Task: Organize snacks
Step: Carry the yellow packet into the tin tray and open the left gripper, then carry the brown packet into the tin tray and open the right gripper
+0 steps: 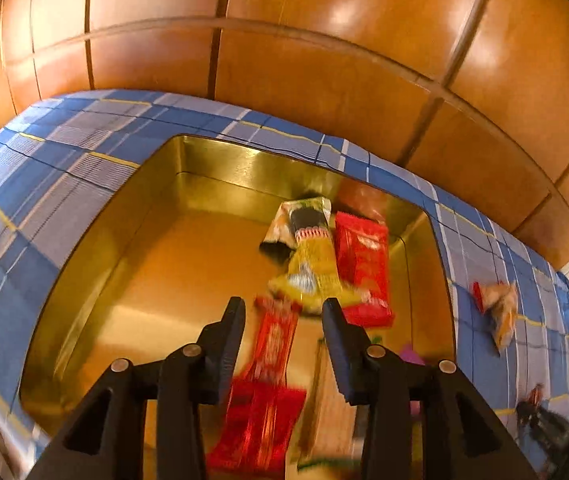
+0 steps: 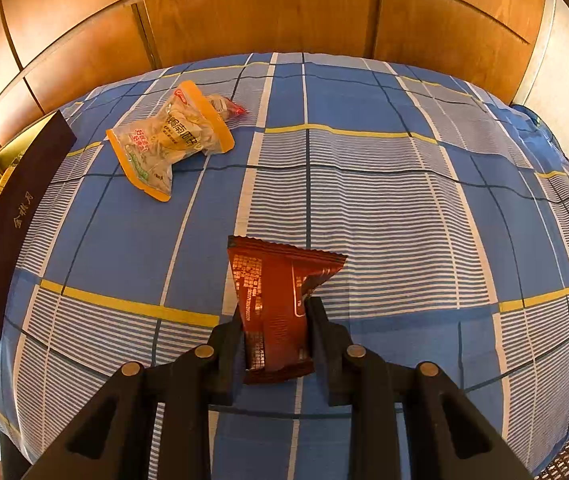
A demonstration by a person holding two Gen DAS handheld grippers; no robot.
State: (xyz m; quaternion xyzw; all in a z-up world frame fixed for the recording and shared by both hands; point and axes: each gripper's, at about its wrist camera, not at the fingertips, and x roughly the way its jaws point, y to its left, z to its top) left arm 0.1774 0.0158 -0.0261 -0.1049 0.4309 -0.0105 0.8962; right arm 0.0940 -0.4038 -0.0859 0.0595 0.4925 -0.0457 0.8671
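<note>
Above gold tin (image 1: 96,280), left gripper (image 1: 284,312) down-tilted

Gold tin (image 1: 84,304) holds a yellow packet (image 1: 316,264), red packets (image 1: 362,264), one blurry red one (image 1: 264,400) nearest. Orange-edged clear bag (image 2: 168,140) lies far left on the bedsheet; brown packet (image 2: 276,304) stands upright.

Left wrist view: camera sits behind the left gripper (image 1: 282,308), looking forward and steeply down along its fingers into the gold tin (image 1: 96,264), close above it. Wood-panelled wall (image 1: 324,40) fills the top.

Right wrist view: camera behind the right gripper (image 2: 274,312), also tilted down, close over the blue checked cloth (image 2: 384,200); same panelled wall at the top.

Shared: the cloth, the wall, the tin (only its dark outer side (image 2: 16,220) at this view's left edge) and the clear orange-edged snack bag (image 2: 168,140), seen at the right of the left view (image 1: 500,308).
</note>
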